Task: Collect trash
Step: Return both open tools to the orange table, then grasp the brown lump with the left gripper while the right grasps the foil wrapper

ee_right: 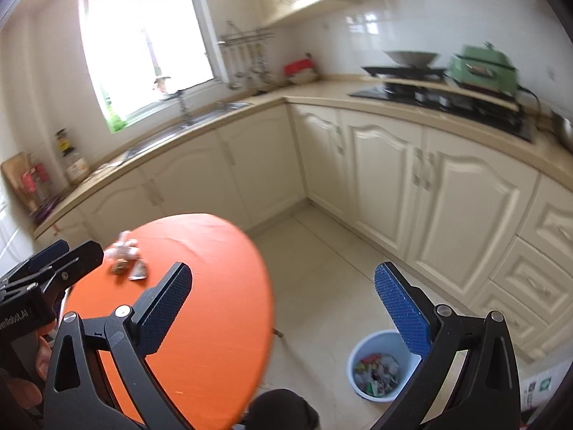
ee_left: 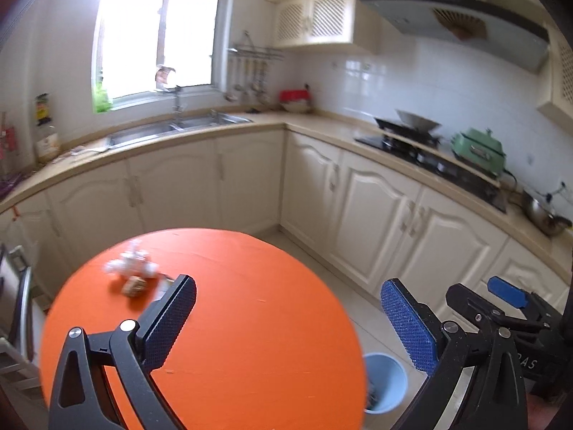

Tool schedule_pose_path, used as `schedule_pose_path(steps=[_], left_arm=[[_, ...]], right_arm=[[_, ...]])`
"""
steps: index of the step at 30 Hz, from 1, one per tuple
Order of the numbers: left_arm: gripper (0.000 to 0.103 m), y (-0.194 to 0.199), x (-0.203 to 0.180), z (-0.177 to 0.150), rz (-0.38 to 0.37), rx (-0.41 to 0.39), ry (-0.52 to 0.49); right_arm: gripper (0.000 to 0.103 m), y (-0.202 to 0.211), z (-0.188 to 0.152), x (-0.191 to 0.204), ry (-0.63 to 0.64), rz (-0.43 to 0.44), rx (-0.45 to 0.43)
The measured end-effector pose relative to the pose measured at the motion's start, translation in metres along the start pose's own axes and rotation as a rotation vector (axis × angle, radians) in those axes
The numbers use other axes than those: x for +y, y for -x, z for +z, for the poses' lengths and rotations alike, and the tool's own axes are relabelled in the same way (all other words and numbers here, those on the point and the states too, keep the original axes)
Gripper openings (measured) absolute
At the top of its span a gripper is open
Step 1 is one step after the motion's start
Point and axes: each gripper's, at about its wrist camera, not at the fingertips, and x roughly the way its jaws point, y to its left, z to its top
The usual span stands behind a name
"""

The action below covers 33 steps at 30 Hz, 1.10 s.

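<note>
A small heap of trash lies on the far left part of the round orange table (ee_left: pixel 250 304): crumpled white paper (ee_left: pixel 130 263), a brownish scrap (ee_left: pixel 133 285), and in the right wrist view a grey wrapper (ee_right: pixel 139 271) beside the white paper (ee_right: pixel 123 247). A light blue bin (ee_right: pixel 376 365) with colourful litter stands on the floor right of the table; its rim shows in the left wrist view (ee_left: pixel 386 383). My left gripper (ee_left: pixel 286 319) is open and empty above the table. My right gripper (ee_right: pixel 283 308) is open and empty over the table's right edge.
Cream kitchen cabinets (ee_left: pixel 376 208) run along the back and right, with a sink (ee_left: pixel 172 130), a stove (ee_left: pixel 426 150) and a green pot (ee_left: pixel 478 150) on the counter. Tiled floor (ee_right: pixel 322 268) lies between table and cabinets. A metal chair frame (ee_left: pixel 18 304) stands left.
</note>
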Motion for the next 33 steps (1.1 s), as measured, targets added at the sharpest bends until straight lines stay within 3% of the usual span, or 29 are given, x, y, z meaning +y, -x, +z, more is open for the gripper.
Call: schedule_pose_path(steps=[10, 14, 26, 33], left_arm=[[0.102, 0.112, 0.052, -0.031, 0.15, -0.087, 0.059], [0.102, 0.139, 0.061, -0.043, 0.205, -0.097, 0.086], [0.102, 0.189, 0.082, -0.063, 0.322, -0.121, 0.15], [0.102, 0.179, 0.104, -0.072, 0.361, -0.101, 0.188]], right_arm=[[0.103, 0.003, 0.003, 0.094, 0.117, 0.155, -0.017], [0.103, 0.003, -0.002, 0.127, 0.171, 0.209, -0.014], [0.103, -0.009, -0.015, 0.195, 0.292, 0.316, 0.009], [0.103, -0.045, -0.022, 0.223, 0.347, 0.333, 0.055]])
